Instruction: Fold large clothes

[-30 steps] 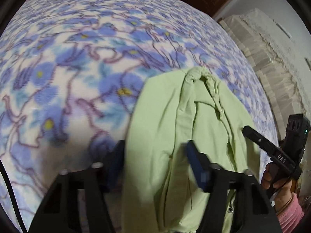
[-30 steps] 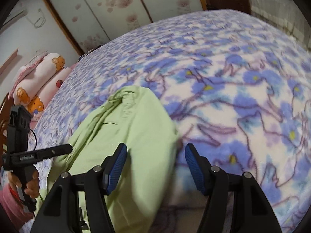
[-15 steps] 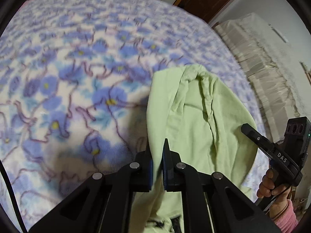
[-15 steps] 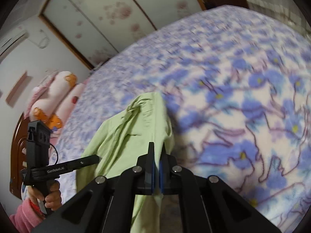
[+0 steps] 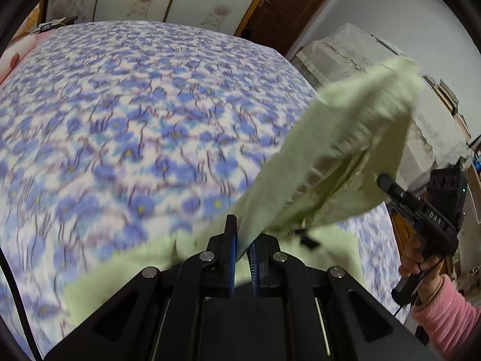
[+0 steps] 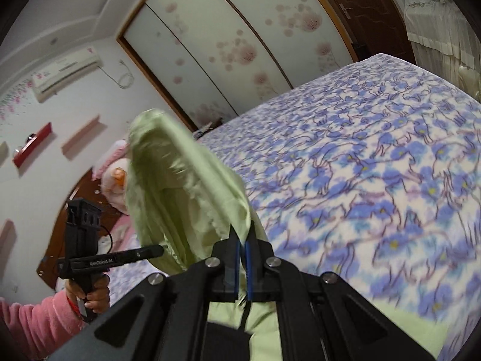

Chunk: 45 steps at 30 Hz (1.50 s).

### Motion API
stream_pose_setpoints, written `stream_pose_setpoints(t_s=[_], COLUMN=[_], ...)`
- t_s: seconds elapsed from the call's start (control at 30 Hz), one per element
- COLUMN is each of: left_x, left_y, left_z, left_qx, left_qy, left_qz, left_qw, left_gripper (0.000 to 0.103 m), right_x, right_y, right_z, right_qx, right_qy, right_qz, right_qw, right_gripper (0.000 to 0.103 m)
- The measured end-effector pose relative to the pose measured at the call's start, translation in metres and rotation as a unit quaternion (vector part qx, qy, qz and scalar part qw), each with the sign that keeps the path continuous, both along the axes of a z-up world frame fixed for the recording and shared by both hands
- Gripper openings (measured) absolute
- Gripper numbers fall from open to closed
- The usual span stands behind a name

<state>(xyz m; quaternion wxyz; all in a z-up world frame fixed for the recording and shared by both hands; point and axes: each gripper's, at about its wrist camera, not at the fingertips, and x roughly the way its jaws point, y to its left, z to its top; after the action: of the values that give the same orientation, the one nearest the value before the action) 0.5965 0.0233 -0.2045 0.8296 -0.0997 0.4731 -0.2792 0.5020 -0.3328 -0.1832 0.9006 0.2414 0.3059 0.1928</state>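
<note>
- Garment [image 5: 354, 138]: a pale green piece of clothing, lifted in part off the bed [image 5: 135, 126], which carries a blue floral blanket; its upper portion billows in the air between the two grippers, while its lower portion lies on the blanket at the bed's near edge, below both cameras.
- Left gripper [image 5: 242, 251]: fingers nearly together, pinching a thin edge of the green cloth, which rises from them up and to the right.
- Right gripper [image 6: 243, 248]: fingers likewise closed tight on a fold of the same cloth [image 6: 180, 186], which rises to the left above them.
- Person: a hand in a pink sleeve [image 5: 445, 316] holds each handle; the left gripper's handle appears at the left of the right wrist view.
- Progress, as judged: early. The garment is gripped at two points and raised, but no flat fold is visible; the cloth is bunched and motion-blurred.
- Remaining, as judged: spread or lay it over the bed's open middle, make the folds, then release.
</note>
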Motion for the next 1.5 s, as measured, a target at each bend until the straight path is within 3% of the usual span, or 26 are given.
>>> stream_pose_setpoints(t_s=[0.13, 0.33, 0.47, 0.57, 0.7, 0.77, 0.9, 1.07, 1.2, 1.33, 1.43, 1.5], left_x=[-0.042, -0.090, -0.112, -0.124, -0.136, -0.142, -0.156, -0.176, -0.195, -0.206, -0.215, -0.217], left_y=[0.013, 0.019, 0.014, 0.015, 0.025, 0.031, 0.042, 0.047, 0.043, 0.036, 0.029, 0.021], left_z=[-0.024, -0.068, -0.087, -0.103, -0.120, -0.124, -0.122, -0.115, -0.116, -0.123, -0.128, -0.130], left_qx=[0.007, 0.019, 0.035, 0.045, 0.060, 0.064, 0.047, 0.013, -0.017, -0.043, -0.071, -0.067], left_qy=[0.030, 0.083, 0.104, 0.132, 0.166, 0.174, 0.183, 0.191, 0.205, 0.227, 0.246, 0.244], left_qz=[0.015, 0.049, 0.055, 0.062, 0.084, 0.092, 0.109, 0.125, 0.130, 0.128, 0.118, 0.114], left_qw=[0.9994, 0.9951, 0.9924, 0.9882, 0.9807, 0.9784, 0.9759, 0.9736, 0.9699, 0.9644, 0.9594, 0.9606], left_gripper=[0.006, 0.008, 0.009, 0.016, 0.018, 0.018, 0.036, 0.039, 0.040, 0.041, 0.049, 0.049], right_x=[-0.033, -0.082, -0.110, -0.125, -0.135, -0.141, -0.157, -0.173, -0.178, -0.176, -0.177, -0.178], right_y=[0.005, 0.013, 0.023, 0.031, 0.033, 0.029, 0.017, 0.000, 0.002, 0.009, 0.010, 0.011], right_z=[-0.015, -0.063, -0.092, -0.110, -0.132, -0.139, -0.138, -0.130, -0.125, -0.131, -0.141, -0.147], right_qx=[0.002, -0.004, -0.035, -0.070, -0.099, -0.087, -0.063, 0.002, 0.034, 0.041, 0.056, 0.071], right_qy=[0.020, 0.102, 0.155, 0.192, 0.255, 0.274, 0.286, 0.285, 0.284, 0.293, 0.306, 0.308], right_qz=[0.000, -0.012, -0.011, -0.019, -0.030, -0.035, -0.055, -0.088, -0.085, -0.081, -0.090, -0.096], right_qw=[1.000, 0.995, 0.987, 0.979, 0.961, 0.957, 0.955, 0.954, 0.955, 0.952, 0.946, 0.944], right_gripper=[0.004, 0.009, 0.010, 0.010, 0.010, 0.010, 0.012, 0.023, 0.039, 0.040, 0.040, 0.040])
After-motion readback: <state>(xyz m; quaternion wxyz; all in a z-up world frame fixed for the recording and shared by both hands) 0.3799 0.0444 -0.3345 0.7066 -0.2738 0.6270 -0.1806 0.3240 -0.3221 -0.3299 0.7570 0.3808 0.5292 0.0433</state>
